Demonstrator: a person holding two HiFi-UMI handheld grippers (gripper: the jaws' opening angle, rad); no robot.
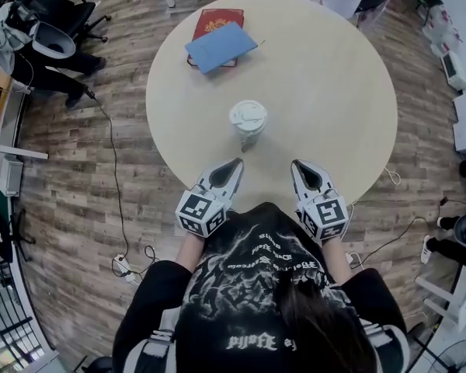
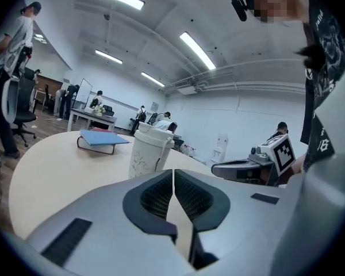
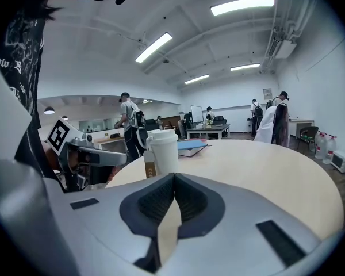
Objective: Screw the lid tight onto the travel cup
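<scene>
Hovering fully closed and empty, the left gripper (image 1: 234,164) and right gripper (image 1: 299,165) are facing one lidded travel cup (image 1: 248,123); two stacked books (image 1: 221,47) are lying beyond.

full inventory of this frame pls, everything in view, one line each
table: 1, beige, round, centre of head view
travel cup: 1, white, lid on, upright on table's near half
blue book: 1, blue, table's far left, atop red book
red book: 1, red, under blue book
power strip: 1, white, wood floor, left of person
left gripper: 1, grey, near table edge, shut, empty
right gripper: 1, grey, near table edge, shut, empty
</scene>
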